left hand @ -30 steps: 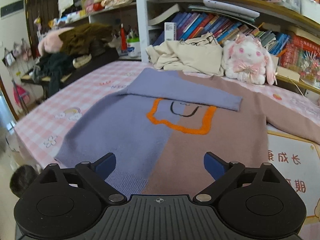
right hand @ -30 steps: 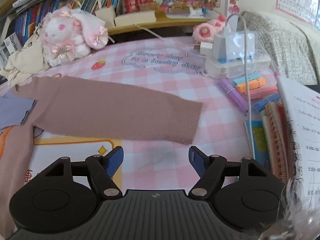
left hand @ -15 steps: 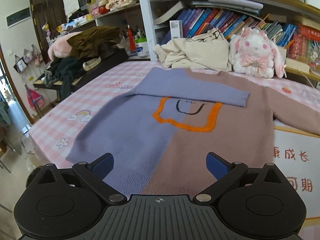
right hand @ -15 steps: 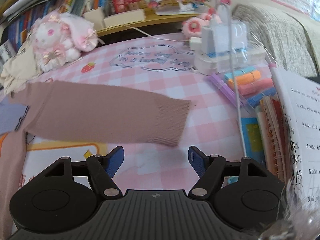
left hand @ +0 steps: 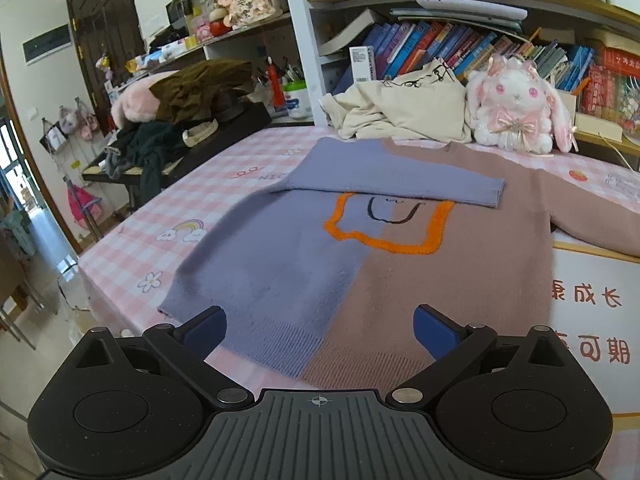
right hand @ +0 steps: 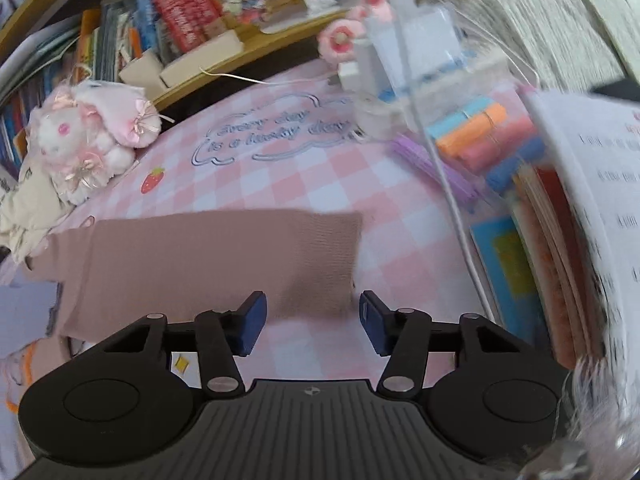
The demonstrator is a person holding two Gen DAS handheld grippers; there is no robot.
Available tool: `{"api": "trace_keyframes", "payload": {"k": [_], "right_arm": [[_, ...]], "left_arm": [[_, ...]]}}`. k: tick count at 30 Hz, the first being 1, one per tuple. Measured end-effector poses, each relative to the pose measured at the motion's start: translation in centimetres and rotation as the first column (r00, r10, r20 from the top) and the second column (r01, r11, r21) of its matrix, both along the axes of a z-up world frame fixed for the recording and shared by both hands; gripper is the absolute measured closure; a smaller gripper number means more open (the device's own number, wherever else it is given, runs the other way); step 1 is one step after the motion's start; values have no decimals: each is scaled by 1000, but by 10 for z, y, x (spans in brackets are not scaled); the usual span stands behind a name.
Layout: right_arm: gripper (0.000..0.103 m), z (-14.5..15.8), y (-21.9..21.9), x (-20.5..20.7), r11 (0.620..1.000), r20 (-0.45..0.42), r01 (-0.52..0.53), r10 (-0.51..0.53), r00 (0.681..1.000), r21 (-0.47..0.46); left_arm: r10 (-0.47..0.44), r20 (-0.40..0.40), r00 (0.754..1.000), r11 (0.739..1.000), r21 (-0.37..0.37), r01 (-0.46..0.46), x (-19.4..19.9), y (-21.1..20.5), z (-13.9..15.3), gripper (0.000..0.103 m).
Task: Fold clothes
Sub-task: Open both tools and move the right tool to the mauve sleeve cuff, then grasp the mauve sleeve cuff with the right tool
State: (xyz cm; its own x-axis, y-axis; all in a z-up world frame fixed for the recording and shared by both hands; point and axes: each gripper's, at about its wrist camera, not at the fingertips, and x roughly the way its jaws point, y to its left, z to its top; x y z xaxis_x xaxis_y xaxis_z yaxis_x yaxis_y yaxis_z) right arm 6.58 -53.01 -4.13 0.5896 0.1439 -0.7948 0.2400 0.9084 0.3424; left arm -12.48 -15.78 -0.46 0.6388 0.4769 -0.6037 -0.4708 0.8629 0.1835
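A half lilac, half dusty-pink sweater [left hand: 360, 264] with an orange-outlined patch lies flat on the pink checked tablecloth. Its lilac sleeve [left hand: 400, 182] is folded across the chest. Its pink sleeve [right hand: 216, 256] lies stretched out to the right, cuff [right hand: 328, 264] flat on the cloth. My left gripper [left hand: 320, 330] is open and empty, above the sweater's hem. My right gripper [right hand: 312, 326] is open and empty, its fingertips just short of the cuff, one on each side of its near corner.
A cream garment [left hand: 404, 108] and a pink plush rabbit [left hand: 520, 108] sit at the table's back by the bookshelf. A white charger box [right hand: 412, 56], coloured paper bundles [right hand: 488, 132] and stacked books [right hand: 560, 248] crowd the right. The table's left edge [left hand: 104, 276] drops to the floor.
My right gripper has moved forward and down toward the pink sleeve's cuff, and the view is blurred. My left gripper has drawn back a little from the sweater. Both stay open.
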Motion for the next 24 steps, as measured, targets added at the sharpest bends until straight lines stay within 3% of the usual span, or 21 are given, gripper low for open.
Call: {"api": "trace_keyframes", "payload": {"k": [5, 11, 17, 21, 24], "right_arm": [[52, -1, 7, 6, 999, 20, -26, 27, 999, -22], [56, -8, 12, 22, 990, 57, -23, 15, 998, 142], [57, -9, 33, 30, 980, 69, -82, 70, 995, 180], [59, -10, 17, 32, 983, 58, 30, -41, 997, 183], [69, -10, 3, 35, 986, 40, 39, -47, 998, 164]], "left_arm": [[3, 5, 1000, 1000, -18, -3, 1, 3, -2, 2], [4, 7, 1000, 1000, -24, -4, 0, 6, -2, 2], [13, 2, 1000, 1000, -21, -13, -4, 10, -3, 2], [23, 11, 1000, 1000, -12, -23, -6, 14, 0, 2], [33, 15, 999, 999, -14, -33, -6, 19, 1, 2]]}}
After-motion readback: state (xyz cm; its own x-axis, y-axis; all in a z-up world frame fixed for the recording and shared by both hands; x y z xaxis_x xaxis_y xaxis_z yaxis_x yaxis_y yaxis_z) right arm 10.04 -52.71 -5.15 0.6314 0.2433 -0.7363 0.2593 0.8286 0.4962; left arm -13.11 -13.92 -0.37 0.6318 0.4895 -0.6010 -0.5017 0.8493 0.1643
